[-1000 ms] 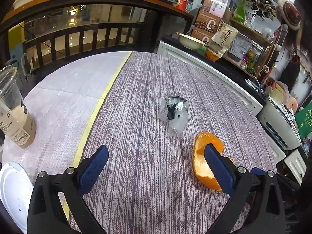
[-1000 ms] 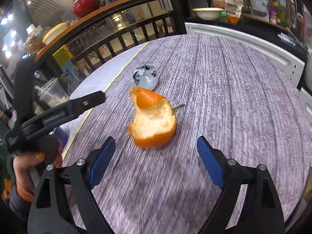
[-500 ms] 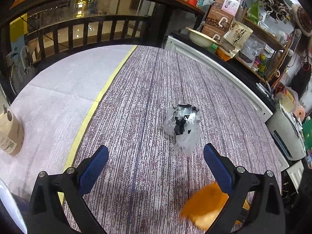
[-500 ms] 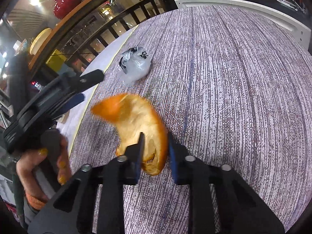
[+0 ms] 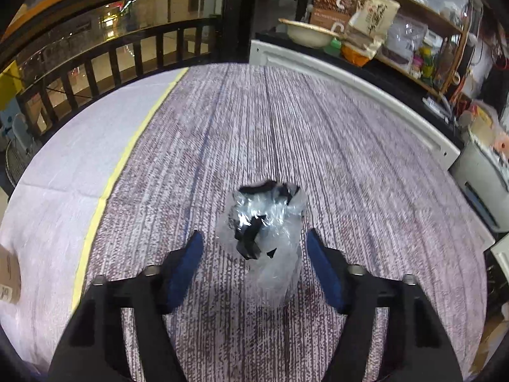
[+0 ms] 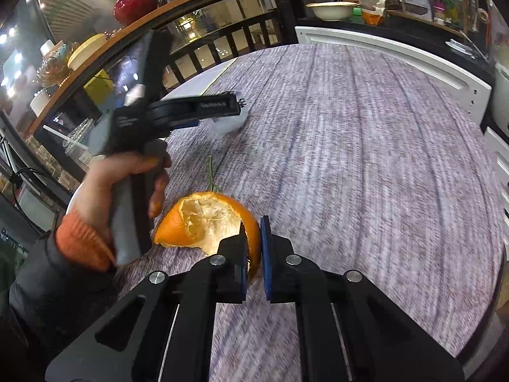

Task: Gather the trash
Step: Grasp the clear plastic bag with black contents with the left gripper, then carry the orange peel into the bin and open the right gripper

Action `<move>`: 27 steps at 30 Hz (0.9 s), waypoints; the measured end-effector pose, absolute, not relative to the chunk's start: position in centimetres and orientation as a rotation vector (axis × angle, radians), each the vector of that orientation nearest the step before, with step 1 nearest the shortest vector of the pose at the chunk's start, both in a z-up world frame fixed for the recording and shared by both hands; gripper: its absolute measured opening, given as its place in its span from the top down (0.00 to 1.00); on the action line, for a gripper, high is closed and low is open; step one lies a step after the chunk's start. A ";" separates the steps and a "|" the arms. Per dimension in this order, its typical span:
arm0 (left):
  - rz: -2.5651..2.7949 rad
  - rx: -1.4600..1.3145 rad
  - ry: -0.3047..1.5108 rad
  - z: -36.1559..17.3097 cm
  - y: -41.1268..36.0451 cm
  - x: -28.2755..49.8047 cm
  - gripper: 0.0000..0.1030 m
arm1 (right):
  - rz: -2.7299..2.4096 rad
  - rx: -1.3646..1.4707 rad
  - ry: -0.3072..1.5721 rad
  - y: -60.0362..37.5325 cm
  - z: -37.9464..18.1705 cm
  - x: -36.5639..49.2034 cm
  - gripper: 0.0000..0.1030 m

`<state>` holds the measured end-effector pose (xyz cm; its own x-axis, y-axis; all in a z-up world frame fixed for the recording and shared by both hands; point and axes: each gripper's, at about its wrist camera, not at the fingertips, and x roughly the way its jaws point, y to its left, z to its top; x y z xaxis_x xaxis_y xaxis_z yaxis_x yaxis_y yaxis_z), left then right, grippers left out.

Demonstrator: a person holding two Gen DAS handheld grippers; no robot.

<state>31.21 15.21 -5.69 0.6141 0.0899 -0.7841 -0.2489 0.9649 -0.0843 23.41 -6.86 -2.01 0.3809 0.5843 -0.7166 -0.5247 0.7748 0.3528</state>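
Observation:
A crumpled clear plastic wrapper with black bits (image 5: 265, 242) lies on the purple striped tablecloth (image 5: 286, 133). My left gripper (image 5: 254, 248) is open, its blue pads on either side of the wrapper, not touching it. In the right wrist view my right gripper (image 6: 253, 248) is shut on an orange peel (image 6: 203, 222) and holds it above the table. The left gripper's body (image 6: 178, 114) and the hand holding it show there too, covering most of the wrapper (image 6: 229, 124).
A small green stem (image 6: 210, 175) lies on the cloth past the peel. A white cloth with a yellow stripe (image 5: 79, 165) covers the table's left part. A black railing (image 5: 111, 54) stands behind, a white cabinet edge (image 5: 366, 86) and cluttered shelves (image 5: 413, 25) at right.
My left gripper has moved forward to straddle the wrapper and its jaws have narrowed. My right gripper closed on the orange peel and has lifted it off the cloth.

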 end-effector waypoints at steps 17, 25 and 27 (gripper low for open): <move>0.053 -0.236 0.773 -2.6 10.3 24.0 0.67 | 0.597 0.191 0.879 -16.6 -0.5 21.8 0.92; -0.105 -0.187 0.725 -0.8 3.5 21.4 0.67 | 0.508 0.257 0.827 -23.1 0.3 20.2 0.92; -0.151 -0.174 0.724 -0.6 1.5 20.9 0.67 | 0.472 0.278 0.816 -25.1 0.3 19.9 0.92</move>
<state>20.95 1.54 -0.62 0.7396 -0.1972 -0.6434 0.0772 0.9746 -0.2101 19.88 -25.11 0.35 0.5906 0.5040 -0.6303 -0.2947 0.8618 0.4129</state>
